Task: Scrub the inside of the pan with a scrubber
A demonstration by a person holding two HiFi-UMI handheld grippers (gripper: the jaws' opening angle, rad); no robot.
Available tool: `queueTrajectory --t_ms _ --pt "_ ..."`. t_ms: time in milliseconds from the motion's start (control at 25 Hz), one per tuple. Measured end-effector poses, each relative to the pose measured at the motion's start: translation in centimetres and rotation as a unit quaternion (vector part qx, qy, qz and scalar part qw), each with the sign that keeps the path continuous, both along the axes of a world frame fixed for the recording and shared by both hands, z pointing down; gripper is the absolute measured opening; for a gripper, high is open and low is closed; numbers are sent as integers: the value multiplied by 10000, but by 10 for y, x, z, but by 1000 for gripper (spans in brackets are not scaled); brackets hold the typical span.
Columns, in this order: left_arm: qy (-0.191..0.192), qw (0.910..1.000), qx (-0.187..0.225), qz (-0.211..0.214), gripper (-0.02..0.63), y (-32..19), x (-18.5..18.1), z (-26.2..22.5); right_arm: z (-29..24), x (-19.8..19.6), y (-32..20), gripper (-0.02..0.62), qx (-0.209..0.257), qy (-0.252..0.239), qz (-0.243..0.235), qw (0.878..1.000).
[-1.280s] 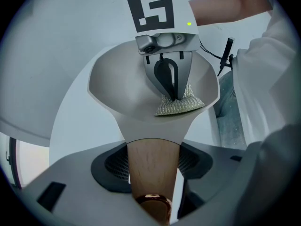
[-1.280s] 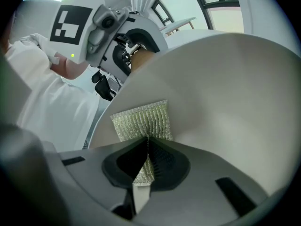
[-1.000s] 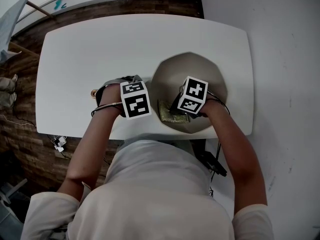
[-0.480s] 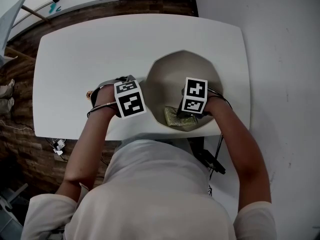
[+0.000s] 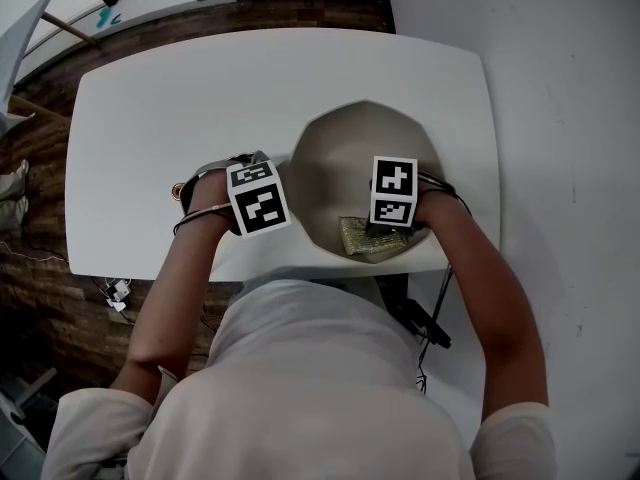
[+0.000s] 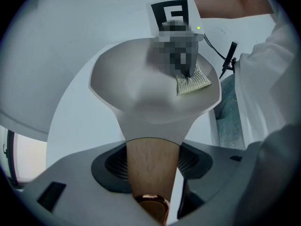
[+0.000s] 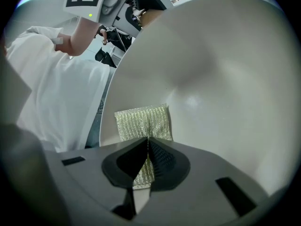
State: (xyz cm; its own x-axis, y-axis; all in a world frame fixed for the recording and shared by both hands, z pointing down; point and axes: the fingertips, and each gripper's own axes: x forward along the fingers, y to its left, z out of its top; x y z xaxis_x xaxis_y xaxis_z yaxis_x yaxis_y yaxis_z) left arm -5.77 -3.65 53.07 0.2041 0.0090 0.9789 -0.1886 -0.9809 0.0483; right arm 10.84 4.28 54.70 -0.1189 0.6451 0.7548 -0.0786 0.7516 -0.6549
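Pan (image 5: 350,158) on white table (image 5: 180,98), left tool (image 6: 151,160) clamped on wooden handle (image 6: 149,173), right tool (image 7: 148,160) pinching scrubber (image 7: 141,124) inside pan

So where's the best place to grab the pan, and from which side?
Grab the pan by its wooden handle, coming from the handle's free end, on the person's left. It's a narrow stick that fits between two jaws, as the left gripper shows; the rest is too wide and smooth.

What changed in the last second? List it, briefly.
The right gripper, shut on the scrubber, slid it rightward along the near inner wall of the pan. The left gripper stayed clamped on the handle; the pan kept its place on the table.
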Motion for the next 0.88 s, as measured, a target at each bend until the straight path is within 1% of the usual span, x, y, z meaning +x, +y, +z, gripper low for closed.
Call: queueTrajectory --t_ms 360,520,680,880 --pt "-12 10000 4 13 268 0 1 0 2 33 -11 26 306 629 -302 9971" --pt "-12 10000 15 19 268 0 1 0 4 42 -18 26 525 823 -298 9948" --pt "-9 10000 9 26 268 0 1 0 8 49 -29 26 907 1041 -202 9902" --pt "8 10000 13 53 268 -1 1 0 13 60 -53 26 1553 1337 98 9787"
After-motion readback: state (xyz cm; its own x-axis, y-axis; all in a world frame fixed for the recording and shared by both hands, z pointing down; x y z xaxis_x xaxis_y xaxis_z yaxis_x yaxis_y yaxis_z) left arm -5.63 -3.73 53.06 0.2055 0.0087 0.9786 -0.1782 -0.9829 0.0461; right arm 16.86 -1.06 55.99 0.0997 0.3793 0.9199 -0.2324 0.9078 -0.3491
